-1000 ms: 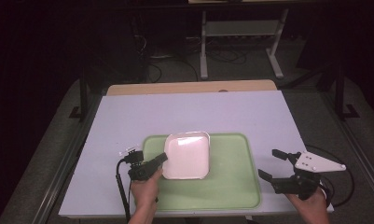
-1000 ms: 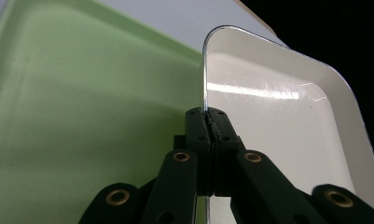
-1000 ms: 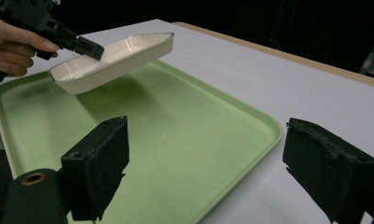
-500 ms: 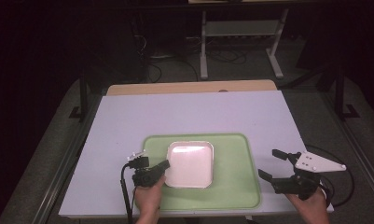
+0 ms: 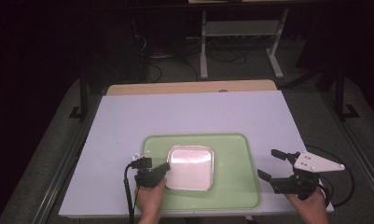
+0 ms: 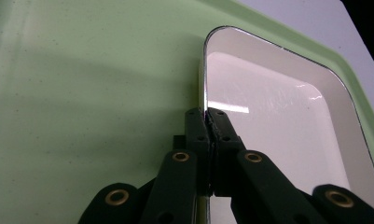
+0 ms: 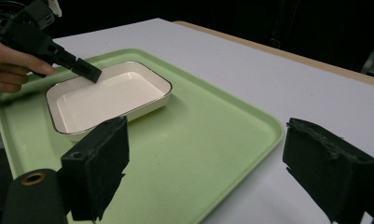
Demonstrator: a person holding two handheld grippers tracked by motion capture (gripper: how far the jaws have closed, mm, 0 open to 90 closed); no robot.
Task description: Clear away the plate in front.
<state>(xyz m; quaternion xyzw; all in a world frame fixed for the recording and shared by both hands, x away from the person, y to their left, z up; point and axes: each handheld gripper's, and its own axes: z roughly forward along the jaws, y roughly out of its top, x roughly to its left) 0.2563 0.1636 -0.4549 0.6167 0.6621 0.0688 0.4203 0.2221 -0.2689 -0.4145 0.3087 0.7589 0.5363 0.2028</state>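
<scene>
Green tray (image 5: 231,186): white dish (image 5: 190,167) long axis front-back.

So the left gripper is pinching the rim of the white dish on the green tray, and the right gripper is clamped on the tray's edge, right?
Not quite. The right gripper holds nothing: in the right gripper view its jaws stand open beside the green tray. The left gripper does pinch the white dish rim.

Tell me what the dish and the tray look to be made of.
Dish: likely glazed ceramic or enamel; glossy white with sharp light reflections and a thin dark rim line. Tray: probably moulded plastic; pale green, smooth, softer sheen, rounded raised rim.
</scene>
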